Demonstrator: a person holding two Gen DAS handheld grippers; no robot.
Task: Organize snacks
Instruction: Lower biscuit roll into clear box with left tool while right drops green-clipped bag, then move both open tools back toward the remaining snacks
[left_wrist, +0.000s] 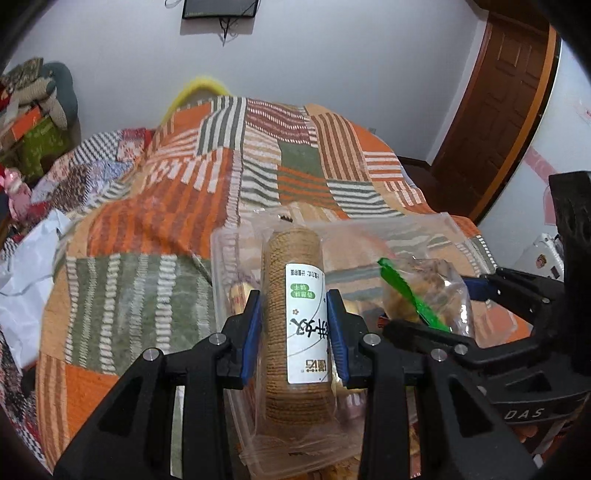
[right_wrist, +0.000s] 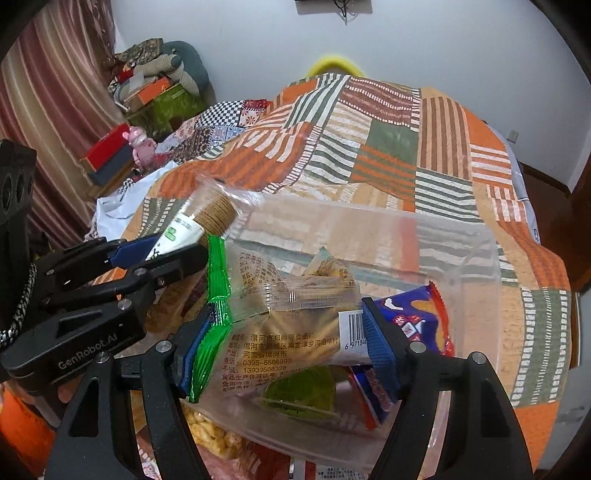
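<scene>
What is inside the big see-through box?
Inside the clear plastic box lies a blue-and-red snack packet and a green-labelled pack. The held bag of biscuits covers whatever lies deeper.

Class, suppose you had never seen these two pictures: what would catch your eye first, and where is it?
First, the cracker roll clamped upright in the left gripper, over the clear plastic bin. Beside it, the right gripper grips a green-edged snack bag above the same bin. Behind both spreads the striped patchwork blanket.

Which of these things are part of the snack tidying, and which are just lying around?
Job: left claw gripping biscuit roll; right claw gripping green-edged snack bag; clear plastic bin; blue snack packet.

Lying about: patchwork blanket, pink toy, wooden door.
</scene>
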